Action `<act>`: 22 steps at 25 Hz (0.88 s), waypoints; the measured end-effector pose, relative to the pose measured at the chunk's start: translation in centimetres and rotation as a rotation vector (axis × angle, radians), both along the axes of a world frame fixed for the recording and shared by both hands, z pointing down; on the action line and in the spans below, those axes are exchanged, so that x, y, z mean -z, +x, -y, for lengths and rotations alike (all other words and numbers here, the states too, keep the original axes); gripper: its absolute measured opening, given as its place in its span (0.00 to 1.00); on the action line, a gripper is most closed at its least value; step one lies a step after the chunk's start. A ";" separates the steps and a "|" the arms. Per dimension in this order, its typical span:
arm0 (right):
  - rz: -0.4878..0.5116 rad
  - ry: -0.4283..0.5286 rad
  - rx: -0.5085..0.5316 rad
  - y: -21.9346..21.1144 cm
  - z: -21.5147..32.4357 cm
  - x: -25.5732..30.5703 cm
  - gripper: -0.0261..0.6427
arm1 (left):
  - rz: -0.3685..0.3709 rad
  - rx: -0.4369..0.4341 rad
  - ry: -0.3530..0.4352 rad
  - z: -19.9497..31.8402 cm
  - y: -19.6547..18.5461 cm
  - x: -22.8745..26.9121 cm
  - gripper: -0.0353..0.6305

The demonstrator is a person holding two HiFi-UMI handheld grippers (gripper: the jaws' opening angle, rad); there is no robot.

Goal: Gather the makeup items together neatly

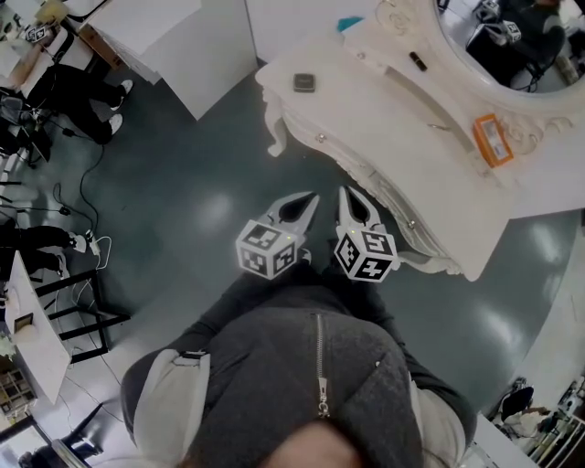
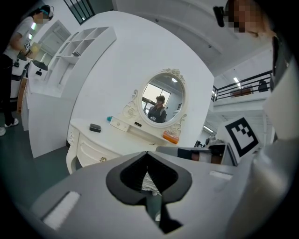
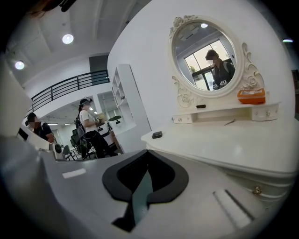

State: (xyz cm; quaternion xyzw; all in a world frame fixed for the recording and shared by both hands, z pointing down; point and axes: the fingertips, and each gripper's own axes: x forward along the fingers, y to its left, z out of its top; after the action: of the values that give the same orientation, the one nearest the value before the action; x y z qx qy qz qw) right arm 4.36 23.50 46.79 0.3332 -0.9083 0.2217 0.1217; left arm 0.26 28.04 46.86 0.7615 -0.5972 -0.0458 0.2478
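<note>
A white dressing table (image 1: 402, 155) with an oval mirror (image 1: 512, 46) stands ahead at the upper right. On it lie a dark square compact (image 1: 304, 82), a small dark stick (image 1: 418, 61), an orange box (image 1: 492, 139) and a teal item (image 1: 350, 24). My left gripper (image 1: 312, 196) and right gripper (image 1: 346, 192) hang side by side over the floor, short of the table's front edge, both shut and empty. In the left gripper view the compact (image 2: 95, 127) and orange box (image 2: 171, 137) lie beyond the shut gripper (image 2: 147, 153). In the right gripper view the compact (image 3: 157, 135) lies beyond the shut gripper (image 3: 147, 151).
A white cabinet (image 1: 183, 41) stands at the upper left, with grey floor (image 1: 183, 183) between it and the dressing table. Cables (image 1: 78, 196) and a white desk (image 1: 32, 329) lie at the left. Other people (image 3: 88, 126) stand in the background.
</note>
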 end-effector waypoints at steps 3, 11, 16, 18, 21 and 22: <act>0.004 -0.001 0.002 -0.4 0.0 0.1 0.04 | -0.008 0.003 -0.004 0.2 -0.6 0.0 0.07; -0.010 -0.005 -0.022 0.6 0.4 0.2 0.04 | -0.011 -0.004 -0.012 0.7 -0.5 -0.1 0.07; -0.005 -0.016 -0.033 0.9 0.4 -0.5 0.04 | -0.011 -0.009 -0.034 0.6 -0.4 -0.9 0.07; -0.004 -0.017 -0.029 0.8 0.6 -0.7 0.04 | -0.011 -0.011 -0.034 1.0 -0.3 -1.1 0.07; 0.009 -0.013 -0.029 0.7 1.2 -0.3 0.04 | -0.005 -0.016 -0.033 1.7 -0.4 -0.9 0.07; 0.011 -0.010 -0.032 0.7 1.5 -0.2 0.04 | -0.001 -0.019 -0.034 2.0 -0.4 -0.8 0.07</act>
State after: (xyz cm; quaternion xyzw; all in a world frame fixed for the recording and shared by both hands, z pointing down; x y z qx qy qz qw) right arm 5.04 22.01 46.96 0.3460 -0.9023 0.2302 0.1150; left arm -0.15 26.09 47.69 0.7627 -0.5906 -0.0340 0.2614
